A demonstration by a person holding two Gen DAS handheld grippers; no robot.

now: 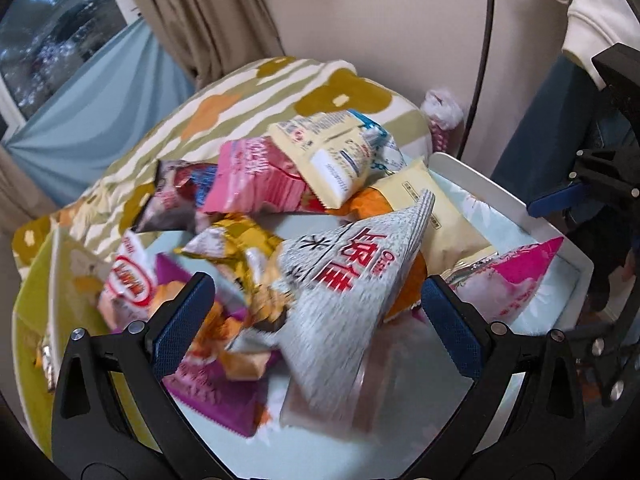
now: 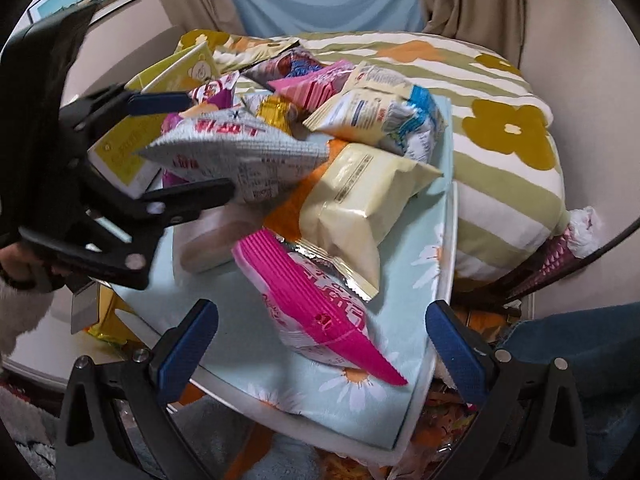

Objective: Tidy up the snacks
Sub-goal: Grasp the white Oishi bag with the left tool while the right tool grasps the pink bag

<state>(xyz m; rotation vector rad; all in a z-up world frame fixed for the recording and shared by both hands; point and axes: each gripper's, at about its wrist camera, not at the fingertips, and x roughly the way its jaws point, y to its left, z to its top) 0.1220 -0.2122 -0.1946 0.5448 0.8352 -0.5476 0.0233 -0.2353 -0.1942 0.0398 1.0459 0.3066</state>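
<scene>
The left tongs are gaping wide around the grey snack bag atop the snack pile on the flowered tray, seemingly lining up a grip. The right tongs are hovering wide over the pink packet, holding nothing.

Snack pile heaped on tray, tray on bed against quilt. Rice-cracker packet on top at pile's left, between jaws of left gripper (contact unclear). Sealed pouch right of it, leaning over zigzag-edged packet at tray's near side. Barcode packet behind pouch, toward quilt. Flat box left of pile, behind left gripper. Right gripper at tray's near edge, zigzag-edged packet between its fingers, untouched.
</scene>
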